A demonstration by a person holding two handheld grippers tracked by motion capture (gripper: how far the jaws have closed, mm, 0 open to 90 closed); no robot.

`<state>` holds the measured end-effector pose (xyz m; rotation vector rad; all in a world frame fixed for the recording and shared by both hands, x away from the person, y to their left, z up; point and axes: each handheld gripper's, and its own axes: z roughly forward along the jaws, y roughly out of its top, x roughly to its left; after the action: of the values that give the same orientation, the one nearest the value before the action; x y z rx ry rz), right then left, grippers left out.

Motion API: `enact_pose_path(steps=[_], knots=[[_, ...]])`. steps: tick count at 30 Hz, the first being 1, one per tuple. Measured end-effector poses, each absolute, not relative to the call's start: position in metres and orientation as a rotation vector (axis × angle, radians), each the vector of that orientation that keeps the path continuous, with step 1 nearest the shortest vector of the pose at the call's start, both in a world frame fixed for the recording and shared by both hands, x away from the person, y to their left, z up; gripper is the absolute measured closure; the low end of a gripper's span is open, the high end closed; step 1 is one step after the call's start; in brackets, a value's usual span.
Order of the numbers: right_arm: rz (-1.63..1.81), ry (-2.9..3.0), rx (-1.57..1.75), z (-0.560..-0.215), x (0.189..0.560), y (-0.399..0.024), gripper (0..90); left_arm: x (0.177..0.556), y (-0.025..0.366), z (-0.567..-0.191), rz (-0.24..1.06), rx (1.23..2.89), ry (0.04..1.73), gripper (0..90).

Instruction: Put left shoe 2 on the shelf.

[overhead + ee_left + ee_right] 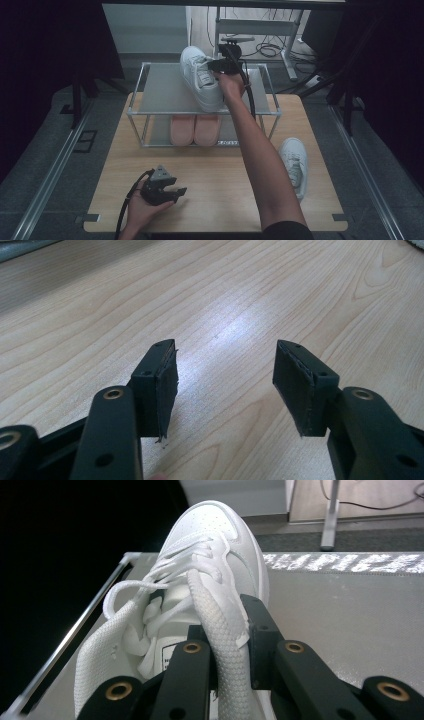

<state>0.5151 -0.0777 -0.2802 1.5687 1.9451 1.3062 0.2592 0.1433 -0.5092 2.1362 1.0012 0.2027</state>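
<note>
White sneaker (210,570) collar clamped in right gripper (227,630) fingers; high view: left gripper (175,192) fingers apart.

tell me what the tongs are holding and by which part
The right tongs grip the white lace-up sneaker by its mesh collar edge; the left tongs hold nothing.

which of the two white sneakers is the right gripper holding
The white sneaker on the rack's top shelf: the right gripper is shut on its collar. The other white sneaker lies untouched on the table.

Looks like lab or test room: wooden table (215,170) on metal frame, dark curtains (45,45) around, cables (267,49) on floor, small shoe rack (165,95) on table.
</note>
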Motion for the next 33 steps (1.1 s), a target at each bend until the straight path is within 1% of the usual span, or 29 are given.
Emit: enact_pose_path(steps=[8, 15, 17, 18, 21, 22, 24, 28, 33], knots=[[1.261, 1.861, 1.676, -0.288, 0.532, -0.070, 82.2, 0.259, 0.143, -0.509, 0.205, 2.135, 0.999, 43.6], [1.260, 1.822, 1.713, -0.298, 0.539, -0.068, 80.7, 0.259, 0.143, -0.511, 0.206, 2.138, 0.999, 43.6], [1.259, 1.836, 1.715, -0.305, 0.540, -0.068, 78.1, 0.259, 0.142, -0.511, 0.206, 2.143, 0.993, 43.6], [1.255, 1.847, 1.715, -0.308, 0.540, -0.067, 75.3, 0.259, 0.141, -0.511, 0.204, 2.144, 0.995, 43.6], [1.313, 1.864, 1.672, -0.310, 0.538, -0.073, 62.0, 0.259, 0.140, -0.511, 0.203, 2.147, 0.993, 43.5], [1.319, 1.870, 1.651, -0.308, 0.537, -0.075, 59.6, 0.259, 0.140, -0.511, 0.205, 2.147, 0.994, 43.5], [1.322, 1.874, 1.587, -0.302, 0.531, -0.081, 58.1, 0.259, 0.141, -0.510, 0.209, 2.147, 0.993, 43.5], [1.351, 1.920, 1.486, -0.295, 0.516, -0.093, 58.8, 0.258, 0.142, -0.509, 0.215, 2.138, 0.999, 43.5], [1.353, 1.967, 1.385, -0.294, 0.497, -0.107, 66.2, 0.258, 0.144, -0.506, 0.202, 2.120, 0.994, 43.5]])
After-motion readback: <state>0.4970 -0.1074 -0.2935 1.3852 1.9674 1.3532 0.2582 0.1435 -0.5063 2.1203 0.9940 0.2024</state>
